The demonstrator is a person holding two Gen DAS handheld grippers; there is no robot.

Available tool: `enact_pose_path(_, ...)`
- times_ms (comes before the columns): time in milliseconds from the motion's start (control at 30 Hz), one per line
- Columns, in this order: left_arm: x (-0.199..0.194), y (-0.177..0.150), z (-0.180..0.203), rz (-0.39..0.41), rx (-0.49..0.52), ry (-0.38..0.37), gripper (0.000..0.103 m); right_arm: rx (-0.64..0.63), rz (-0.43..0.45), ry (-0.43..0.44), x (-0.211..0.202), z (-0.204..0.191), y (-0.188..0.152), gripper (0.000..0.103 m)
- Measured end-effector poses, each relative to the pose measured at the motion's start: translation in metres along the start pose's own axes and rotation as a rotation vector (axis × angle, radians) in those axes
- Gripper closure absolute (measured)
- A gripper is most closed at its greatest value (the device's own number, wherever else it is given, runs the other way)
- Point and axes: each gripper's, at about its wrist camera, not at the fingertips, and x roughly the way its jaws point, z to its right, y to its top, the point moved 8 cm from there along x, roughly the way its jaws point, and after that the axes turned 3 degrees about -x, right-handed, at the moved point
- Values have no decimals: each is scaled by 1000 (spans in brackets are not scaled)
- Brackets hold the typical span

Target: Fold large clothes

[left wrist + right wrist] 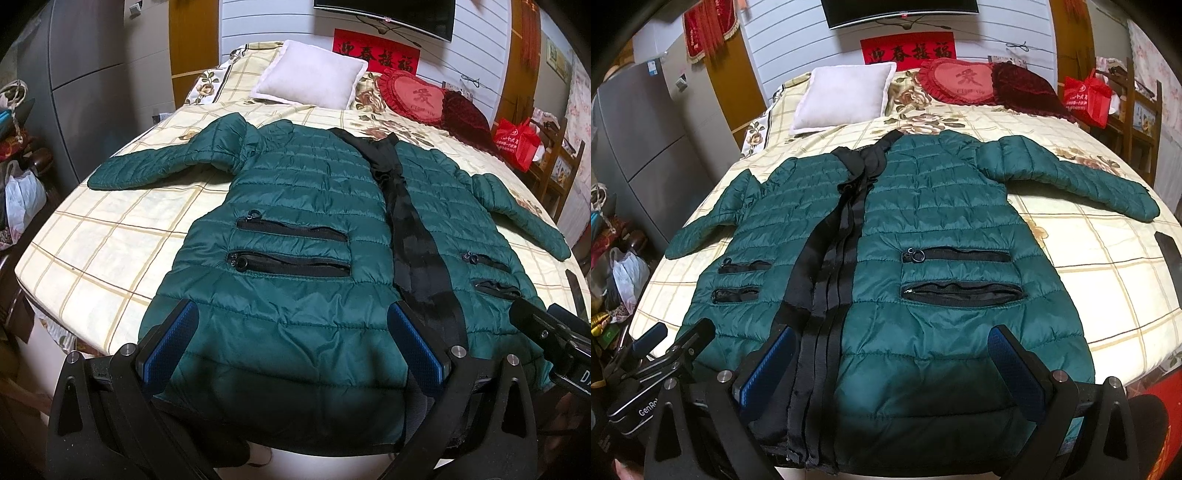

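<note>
A dark green quilted jacket (295,206) lies flat, front up, on the bed, sleeves spread to both sides, with a black zipper band down its middle and black zip pockets. It also shows in the right wrist view (923,229). My left gripper (291,332) is open, its blue pads either side of the jacket's left hem panel, just above it. My right gripper (890,354) is open over the hem's right panel, its left pad by the black zipper band (827,295). The right gripper's body shows in the left wrist view (546,332).
The bed (92,236) has a cream checked floral sheet. A white pillow (310,74), a red heart cushion (413,96) and a dark red cushion (461,110) lie at the head. A red bag (517,142) stands right; bags and clutter (22,192) stand left.
</note>
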Motion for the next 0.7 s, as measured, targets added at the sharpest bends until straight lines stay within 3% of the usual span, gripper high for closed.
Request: enact_pose_path(700,2,6,3,11,6,1,1,-1,-25,2,6,0,1,0)
